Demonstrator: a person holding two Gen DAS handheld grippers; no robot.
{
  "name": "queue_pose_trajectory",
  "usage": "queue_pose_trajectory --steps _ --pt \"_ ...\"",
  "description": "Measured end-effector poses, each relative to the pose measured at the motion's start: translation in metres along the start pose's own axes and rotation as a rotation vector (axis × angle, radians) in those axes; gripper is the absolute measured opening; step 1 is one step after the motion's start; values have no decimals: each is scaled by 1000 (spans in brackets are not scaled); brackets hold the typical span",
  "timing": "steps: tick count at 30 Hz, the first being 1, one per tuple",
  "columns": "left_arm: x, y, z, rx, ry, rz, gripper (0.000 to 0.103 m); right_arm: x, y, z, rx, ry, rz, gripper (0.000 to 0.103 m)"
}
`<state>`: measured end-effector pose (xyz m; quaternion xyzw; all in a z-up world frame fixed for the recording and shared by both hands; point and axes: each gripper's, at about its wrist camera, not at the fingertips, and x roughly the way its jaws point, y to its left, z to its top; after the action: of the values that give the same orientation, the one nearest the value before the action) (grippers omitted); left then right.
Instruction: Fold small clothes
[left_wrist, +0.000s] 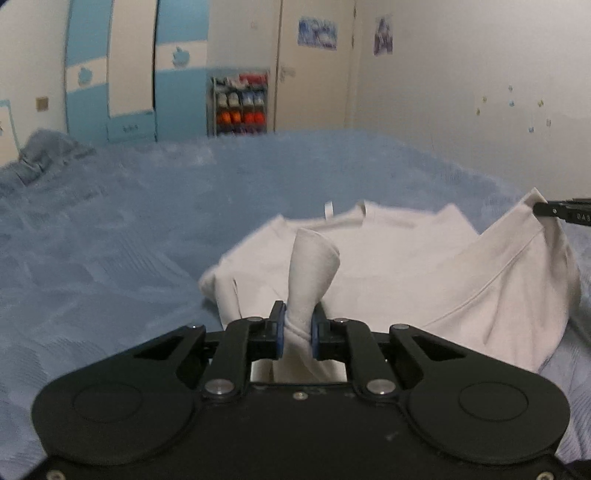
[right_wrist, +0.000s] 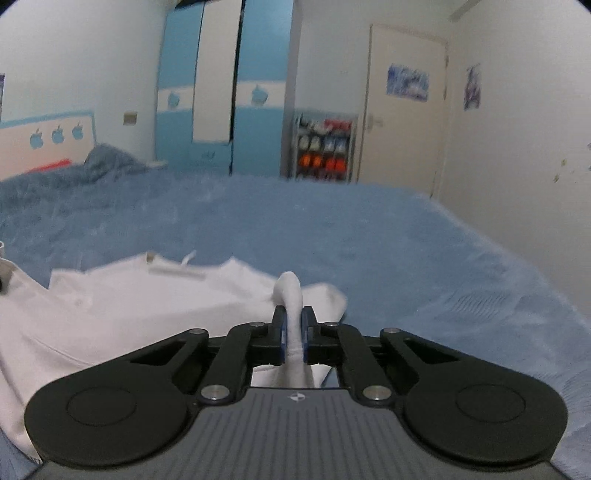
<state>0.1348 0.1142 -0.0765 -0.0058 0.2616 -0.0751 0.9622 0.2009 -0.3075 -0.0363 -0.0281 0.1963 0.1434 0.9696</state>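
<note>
A white shirt (left_wrist: 388, 266) lies partly spread on a blue bed (left_wrist: 110, 240), neckline and a small tag at its far edge; two bunches of its cloth are lifted, one pinched in the left hand-held gripper (left_wrist: 297, 328), one in the right hand-held gripper (right_wrist: 292, 338); between the raised bunches the fabric sags in soft folds.

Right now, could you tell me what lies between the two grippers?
Only the white garment, pinched by the left gripper and the right gripper, spans it, seen in the left wrist view.
</note>
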Motion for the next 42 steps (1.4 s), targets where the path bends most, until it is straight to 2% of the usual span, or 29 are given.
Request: queue_pose_trajectory --steps 5,9,13,19,26,27,28,30,31,32,33,34,36,39,41,42 --pt "-7 9 15 -71 -88 16 12 3 -5 8 42 -65 -66 7" --pt "17 10 33 -80 -126 40 12 27 -5 15 87 -92 -121 7" --pt "50 20 54 -96 -136 46 13 68 -9 26 105 -97 -162 7" --pt "129 40 55 -101 -60 83 14 134 -12 12 92 -52 -190 7" --pt "178 56 27 -128 23 115 17 182 1 -24 53 29 -223 7" --pt "185 57 23 -113 37 123 18 186 1 -30 49 44 -227 9" --pt "190 58 19 -103 50 135 24 191 2 -33 45 78 -226 11" --pt "196 64 14 -123 70 143 31 199 -4 -36 69 126 -225 29" --pt "196 67 15 -141 75 143 34 197 -8 -33 94 137 -224 33" --pt "192 69 17 -160 73 145 42 191 -13 -28 122 138 -223 37" --pt "182 70 21 -182 59 160 49 182 -17 -21 148 125 -224 37" --pt "171 70 27 -197 39 204 63 169 -19 -14 166 106 -223 37" --pt "146 73 40 -204 -12 275 63 143 -20 2 188 76 -178 37" --pt "108 72 54 -285 -37 284 64 106 -1 20 196 33 -103 37" --pt "87 58 54 -333 -27 245 65 92 22 23 182 31 -40 37" --pt "78 45 51 -324 -20 189 66 87 36 20 178 39 15 37"
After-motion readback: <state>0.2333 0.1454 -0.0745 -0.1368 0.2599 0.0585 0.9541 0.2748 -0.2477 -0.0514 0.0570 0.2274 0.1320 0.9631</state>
